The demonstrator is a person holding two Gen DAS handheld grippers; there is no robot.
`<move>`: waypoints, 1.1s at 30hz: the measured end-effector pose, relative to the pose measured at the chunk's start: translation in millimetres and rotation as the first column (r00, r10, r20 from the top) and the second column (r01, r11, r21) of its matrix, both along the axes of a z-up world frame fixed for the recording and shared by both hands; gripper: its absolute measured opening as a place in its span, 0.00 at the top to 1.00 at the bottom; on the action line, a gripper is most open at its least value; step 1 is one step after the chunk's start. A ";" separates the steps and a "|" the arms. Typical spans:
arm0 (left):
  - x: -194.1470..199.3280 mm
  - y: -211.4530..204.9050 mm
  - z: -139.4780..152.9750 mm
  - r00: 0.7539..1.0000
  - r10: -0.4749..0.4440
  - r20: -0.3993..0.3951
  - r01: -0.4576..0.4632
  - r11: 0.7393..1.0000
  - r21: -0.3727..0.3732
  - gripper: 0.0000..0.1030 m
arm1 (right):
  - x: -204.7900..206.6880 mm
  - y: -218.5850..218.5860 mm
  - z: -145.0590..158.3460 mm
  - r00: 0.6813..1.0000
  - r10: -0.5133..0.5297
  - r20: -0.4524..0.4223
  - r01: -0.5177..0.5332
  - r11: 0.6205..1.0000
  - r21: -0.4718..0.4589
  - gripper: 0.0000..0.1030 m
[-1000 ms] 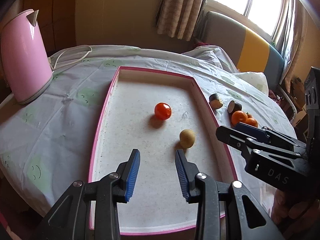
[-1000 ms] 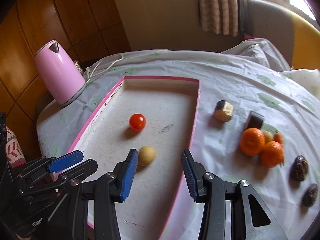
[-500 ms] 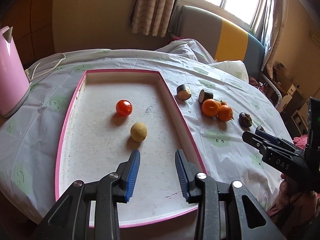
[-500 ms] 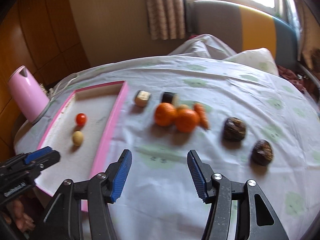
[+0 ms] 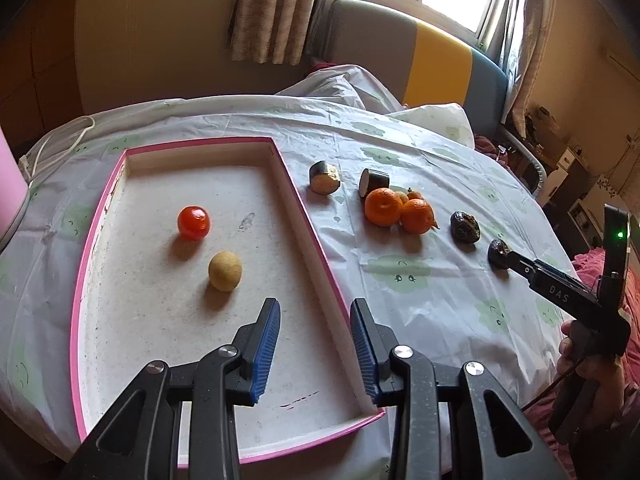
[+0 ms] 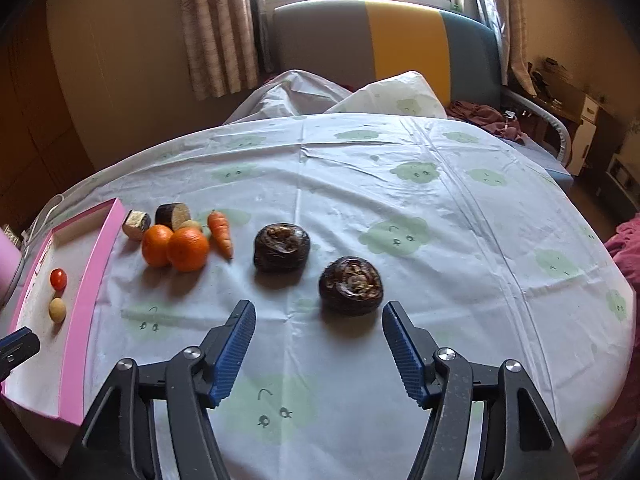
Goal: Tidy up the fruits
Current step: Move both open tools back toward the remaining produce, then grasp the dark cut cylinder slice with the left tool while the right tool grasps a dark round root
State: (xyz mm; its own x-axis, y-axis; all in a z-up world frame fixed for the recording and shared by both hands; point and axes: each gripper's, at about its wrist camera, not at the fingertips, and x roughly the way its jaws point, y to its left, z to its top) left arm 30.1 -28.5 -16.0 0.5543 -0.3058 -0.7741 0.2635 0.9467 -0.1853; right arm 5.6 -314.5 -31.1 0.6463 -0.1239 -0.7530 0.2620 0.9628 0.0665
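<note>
A pink-rimmed tray (image 5: 304, 220) holds a red tomato (image 5: 193, 222) and a small yellow fruit (image 5: 225, 271). My left gripper (image 5: 314, 340) is open and empty over the tray's near right corner. On the cloth lie two oranges (image 6: 176, 247), a small carrot (image 6: 221, 233), two cut dark-skinned pieces (image 6: 173, 213) and two dark brown fruits (image 6: 281, 246). My right gripper (image 6: 318, 346) is open wide and empty, just short of the nearer dark fruit (image 6: 351, 285). Its tip also shows in the left wrist view (image 5: 505, 257) beside that fruit.
A pink kettle (image 5: 10, 192) stands at the table's left edge with a white cord (image 5: 60, 136) behind the tray. The round table (image 6: 440, 208) has a cloth with green cloud prints. A striped sofa back (image 6: 400, 40) stands behind the table.
My right gripper has swung right, away from the tray, to the two dark fruits and has opened wider. My left gripper has drifted right to the tray's near right corner.
</note>
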 end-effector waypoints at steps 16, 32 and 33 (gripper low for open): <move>42.8 -27.1 15.0 0.992 -0.123 0.011 0.123 0.992 -0.028 0.66 | 40.6 -13.5 -36.9 0.998 -0.008 -0.068 0.002 0.997 -0.082 0.55; 143.9 -67.9 0.5 0.978 -0.195 -0.069 0.201 0.973 0.112 0.65 | 38.2 -15.6 -37.6 0.999 -0.003 -0.042 0.000 0.999 -0.051 0.55; 149.1 -69.2 -3.0 0.980 -0.184 -0.081 0.193 0.974 0.122 0.64 | 37.8 -16.2 -37.6 0.999 -0.003 -0.041 0.001 0.999 -0.048 0.55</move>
